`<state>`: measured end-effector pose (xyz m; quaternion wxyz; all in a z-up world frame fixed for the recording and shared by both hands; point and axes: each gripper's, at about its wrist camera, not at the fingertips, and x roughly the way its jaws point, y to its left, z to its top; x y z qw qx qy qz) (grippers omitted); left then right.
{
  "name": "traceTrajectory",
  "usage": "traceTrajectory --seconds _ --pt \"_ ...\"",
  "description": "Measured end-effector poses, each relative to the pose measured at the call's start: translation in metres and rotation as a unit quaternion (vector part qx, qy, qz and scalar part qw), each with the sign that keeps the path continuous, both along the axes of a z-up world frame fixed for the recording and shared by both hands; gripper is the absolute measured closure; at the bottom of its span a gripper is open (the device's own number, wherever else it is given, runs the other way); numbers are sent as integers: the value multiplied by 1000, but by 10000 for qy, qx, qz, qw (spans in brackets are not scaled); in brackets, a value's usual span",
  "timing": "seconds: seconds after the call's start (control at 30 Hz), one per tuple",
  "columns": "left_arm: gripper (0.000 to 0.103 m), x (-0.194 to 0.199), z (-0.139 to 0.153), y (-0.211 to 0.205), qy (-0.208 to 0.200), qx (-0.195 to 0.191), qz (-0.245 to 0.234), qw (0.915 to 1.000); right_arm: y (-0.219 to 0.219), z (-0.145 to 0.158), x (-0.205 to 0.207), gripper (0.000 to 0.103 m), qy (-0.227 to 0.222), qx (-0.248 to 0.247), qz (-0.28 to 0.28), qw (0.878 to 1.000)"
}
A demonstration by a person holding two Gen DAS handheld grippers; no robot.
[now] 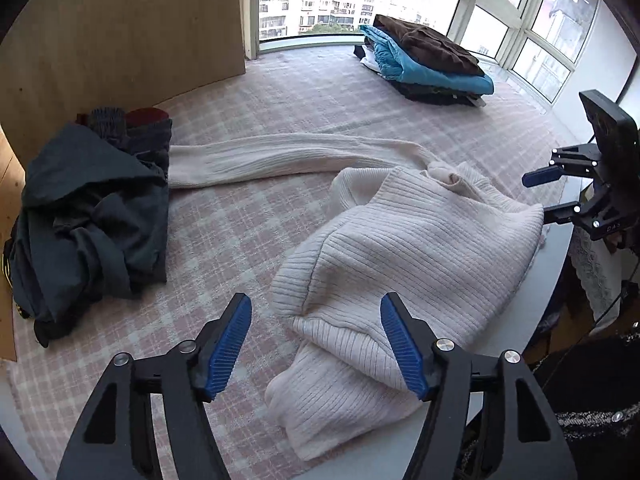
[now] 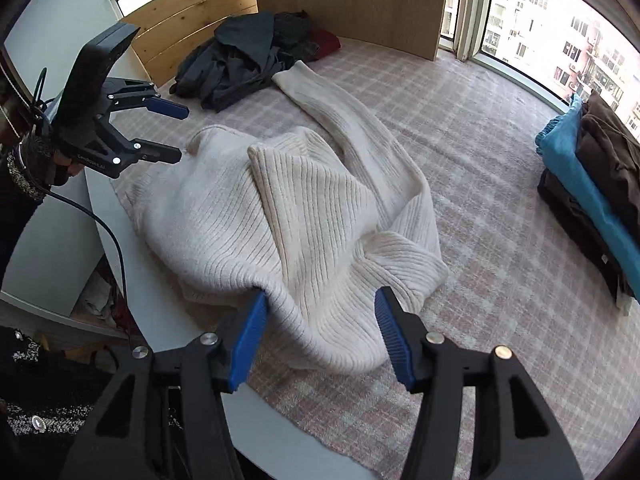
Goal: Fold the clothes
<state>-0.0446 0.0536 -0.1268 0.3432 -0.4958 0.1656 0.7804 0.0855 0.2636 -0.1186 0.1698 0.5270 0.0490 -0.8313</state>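
Dark heap (image 1: 92, 216) at left of the left view, unsorted, likely awaiting its turn. Cream sweater (image 1: 400, 264) at centre on the checked bench (image 1: 224, 232), half folded, one sleeve (image 1: 280, 156) trailing toward the heap. Left gripper (image 1: 316, 344) with fingers apart, empty; right gripper (image 2: 320, 336) likewise, knit grazing one pad. Folded stack (image 1: 432, 60) upper right, lower layers hidden.

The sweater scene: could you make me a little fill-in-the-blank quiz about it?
1. The sweater is ribbed and ____ in colour.
2. One long sleeve stretches toward the ____ heap of clothes.
3. The folded stack by the window has a brown piece on top and a ____ one under it.
4. Both grippers, left and right, have their jaws ____.

Missing words: cream; dark; blue; open
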Motion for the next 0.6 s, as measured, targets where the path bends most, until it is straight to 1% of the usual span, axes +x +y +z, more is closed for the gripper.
traceTrajectory --seconds 0.07,0.1,0.13,0.17,0.23,0.3,0.4,0.47,0.53,0.57,0.6 --pt "30 -6 -14 20 10 -306 -200 9993 -7 6 -4 48 11 -8 190 9998" --pt "30 -9 -22 29 -8 -447 -294 9986 -1 9 -9 49 -30 -241 275 9993" --pt "34 -14 -33 31 -278 -449 -324 9981 5 12 -13 49 -74 -489 360 9981" --pt "40 -19 -45 33 -550 -447 -346 9969 12 17 -18 49 -68 -654 396 9970" --pt "93 -24 -61 31 -1031 -352 -247 9937 26 22 -30 49 -44 -927 412 9948" --pt "93 -17 -59 23 -1044 -247 -186 9941 40 25 -46 48 -13 -1145 369 9927" --pt "94 3 -34 -3 -918 79 61 9957 13 8 -62 47 -124 -747 760 9942" --pt "94 17 -19 -24 -876 189 294 9955 -9 -8 -70 47 -192 -391 1050 9935" --pt "94 31 -9 -42 -867 187 438 9951 -34 -30 -77 47 -252 57 1364 9903" --pt "94 37 -5 -50 -863 178 503 9948 -39 -40 -82 47 -401 99 1414 9891" --pt "94 42 -3 -57 -866 174 591 9943 -41 -47 -85 47 -598 -26 1490 9870"
